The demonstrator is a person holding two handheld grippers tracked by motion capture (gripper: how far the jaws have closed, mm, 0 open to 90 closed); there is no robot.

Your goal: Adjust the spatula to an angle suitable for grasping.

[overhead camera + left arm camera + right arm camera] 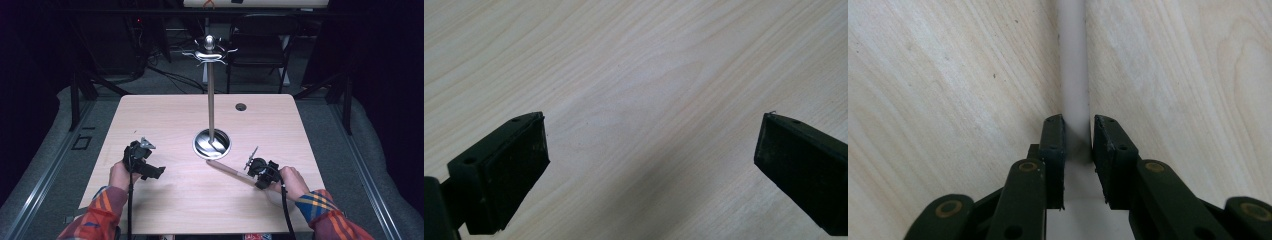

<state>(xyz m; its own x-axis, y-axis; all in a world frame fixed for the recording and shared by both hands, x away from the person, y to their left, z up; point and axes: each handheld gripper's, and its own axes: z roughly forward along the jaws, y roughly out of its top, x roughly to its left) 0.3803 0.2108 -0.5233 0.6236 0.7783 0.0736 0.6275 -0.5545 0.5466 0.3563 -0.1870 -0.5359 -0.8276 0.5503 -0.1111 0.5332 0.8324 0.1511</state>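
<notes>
Right gripper [252, 172] is seen lower right of centre in the high view, held by a hand [292, 182] entering from the bottom edge in a plaid sleeve; its jaws are closed on a pale wooden rod [227, 170]. The rod lies on the light wood counter [165, 115], angled from the gripper up and to the left, its far tip just beside the round base [212, 144] of a metal stand [211, 100] at frame centre. In the right gripper view the rod [1072, 60] runs straight up the middle of the frame and is clamped between the two black pads, the gripper [1078, 135] sitting low over the wood grain. Left gripper [150, 170] is noted lower left of centre in the high view, resting near the counter, well apart from the rod and the stand. In the left gripper view its jaws stand wide apart at the lower corners of the frame, nothing between them, with bare counter [634, 75] beneath; gripper [651, 130] open. A small dark hole [241, 107] in the counter is noted upper right of the stand.
</notes>
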